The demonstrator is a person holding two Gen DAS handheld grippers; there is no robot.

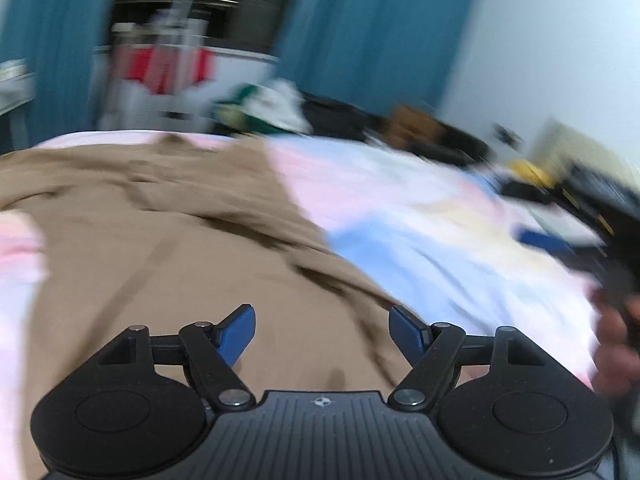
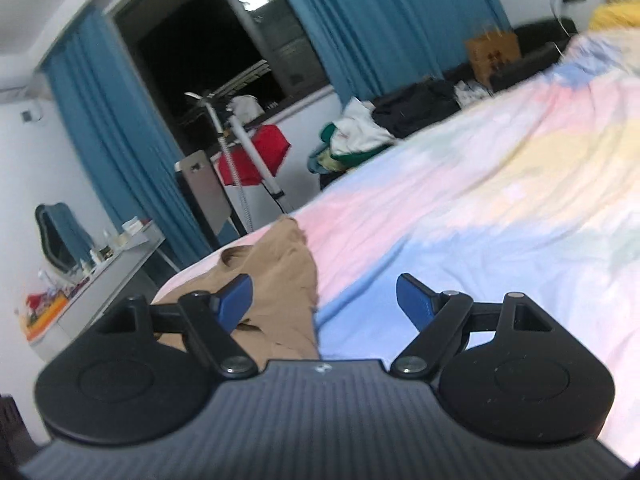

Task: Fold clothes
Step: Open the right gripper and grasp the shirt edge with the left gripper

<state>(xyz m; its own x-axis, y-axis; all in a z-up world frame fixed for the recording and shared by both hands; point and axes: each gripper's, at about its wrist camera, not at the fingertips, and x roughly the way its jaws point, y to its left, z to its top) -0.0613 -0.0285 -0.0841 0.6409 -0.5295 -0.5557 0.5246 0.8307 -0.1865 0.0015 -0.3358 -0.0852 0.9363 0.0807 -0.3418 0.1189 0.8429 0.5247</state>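
Observation:
A tan garment (image 1: 160,240) lies spread and wrinkled on a pastel pink, blue and yellow bedsheet (image 1: 420,208). My left gripper (image 1: 322,330) is open and empty, hovering over the garment's near part. In the right wrist view the garment (image 2: 280,280) lies at lower left on the bedsheet (image 2: 480,200). My right gripper (image 2: 324,300) is open and empty, above the garment's right edge. The right gripper also shows blurred at the right edge of the left wrist view (image 1: 592,232), held by a hand.
Beyond the bed stand blue curtains (image 2: 132,128), a dark window, a clothes rack with a red item (image 2: 256,152), a pile of clothes (image 2: 352,136), dark bags and a cardboard box (image 2: 492,54). A dresser with a mirror and small items (image 2: 88,264) is at left.

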